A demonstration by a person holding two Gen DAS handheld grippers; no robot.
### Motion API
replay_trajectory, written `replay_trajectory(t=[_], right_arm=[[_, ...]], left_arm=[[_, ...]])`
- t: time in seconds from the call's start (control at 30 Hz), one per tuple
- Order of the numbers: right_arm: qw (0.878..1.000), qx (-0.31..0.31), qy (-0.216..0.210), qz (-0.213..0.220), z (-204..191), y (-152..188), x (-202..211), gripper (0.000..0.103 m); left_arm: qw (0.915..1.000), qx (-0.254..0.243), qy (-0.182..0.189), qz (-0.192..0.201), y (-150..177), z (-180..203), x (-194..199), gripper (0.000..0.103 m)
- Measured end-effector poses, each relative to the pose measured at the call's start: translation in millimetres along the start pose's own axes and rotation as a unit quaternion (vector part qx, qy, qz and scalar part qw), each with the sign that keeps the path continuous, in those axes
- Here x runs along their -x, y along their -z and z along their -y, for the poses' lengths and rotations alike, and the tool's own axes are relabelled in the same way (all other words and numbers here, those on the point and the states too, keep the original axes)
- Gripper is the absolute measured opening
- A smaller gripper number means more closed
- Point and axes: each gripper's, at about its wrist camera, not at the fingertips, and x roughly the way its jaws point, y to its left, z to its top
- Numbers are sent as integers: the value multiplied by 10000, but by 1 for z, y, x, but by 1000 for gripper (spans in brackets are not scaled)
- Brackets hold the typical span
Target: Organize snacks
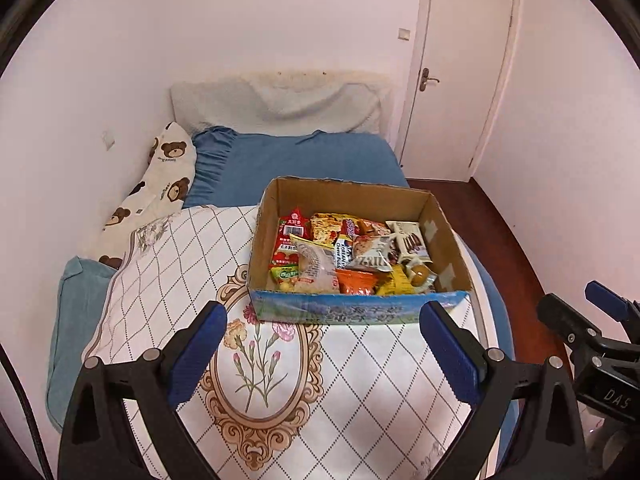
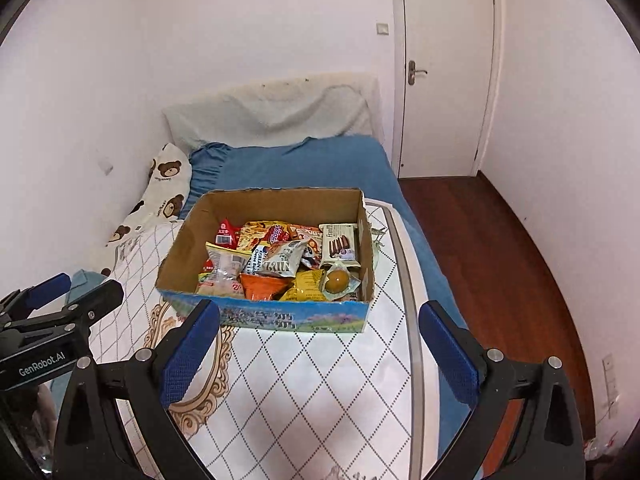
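Bedroom setup: a bed with a blue sheet, pink-white walls, a white door at the upper right of both views, and a white quilted cover with a flower-and-lattice print spread on top.

An open brown cardboard box with a blue printed front panel is parked on that cover, centre frame in the left wrist view and centre-left in the right wrist view. It's crammed with mixed snack packets, nothing sorted yet by the looks of it.

Both tongs are held wide apart with nothing between the blue pads: left gripper, right gripper. Neither is touching the box.

The key thing: the box sits straight ahead of both, long axis running left-right across the frame. The right gripper is probably better lined up with the round brown sealed snack at the front right corner.
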Motion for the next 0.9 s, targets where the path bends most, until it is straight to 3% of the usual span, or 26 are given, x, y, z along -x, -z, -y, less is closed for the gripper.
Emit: replay_trajectory(t=[0.43, 0.9], right_arm=[[9992, 144, -55, 377, -10, 5, 56, 102], [9990, 74, 203, 382, 1, 3, 26, 103]], left_arm=[[9995, -163, -58, 279, 14, 8, 41, 99], [9989, -36, -299, 371, 2, 6, 10, 103]])
